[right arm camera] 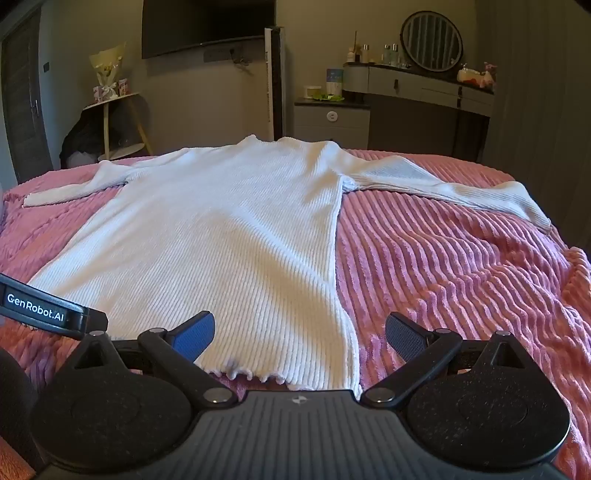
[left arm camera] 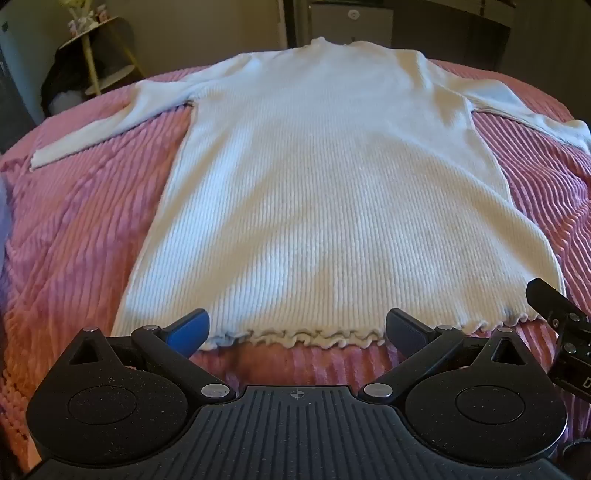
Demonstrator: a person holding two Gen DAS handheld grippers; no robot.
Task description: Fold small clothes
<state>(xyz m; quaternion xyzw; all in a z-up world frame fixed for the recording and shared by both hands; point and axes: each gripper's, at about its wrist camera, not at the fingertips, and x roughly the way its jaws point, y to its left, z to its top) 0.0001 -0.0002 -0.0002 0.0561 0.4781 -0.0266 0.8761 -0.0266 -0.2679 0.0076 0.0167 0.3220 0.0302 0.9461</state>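
Note:
A white ribbed long-sleeved top [left arm camera: 325,192] lies flat on the pink bedspread [left arm camera: 81,221], collar at the far side, both sleeves spread outward, frilled hem nearest me. My left gripper [left arm camera: 297,328] is open and empty, hovering over the middle of the hem. My right gripper [right arm camera: 299,334] is open and empty above the top's [right arm camera: 221,240] near right hem corner. The right gripper's body also shows at the right edge of the left wrist view [left arm camera: 561,325]. The left gripper's body shows at the left edge of the right wrist view [right arm camera: 44,310].
The pink ribbed bedspread [right arm camera: 461,266] covers the bed. Beyond it stand a small round side table with a bouquet [right arm camera: 114,99], a wall television [right arm camera: 207,26], a tall tower fan [right arm camera: 275,81] and a dresser with a round mirror [right arm camera: 424,85].

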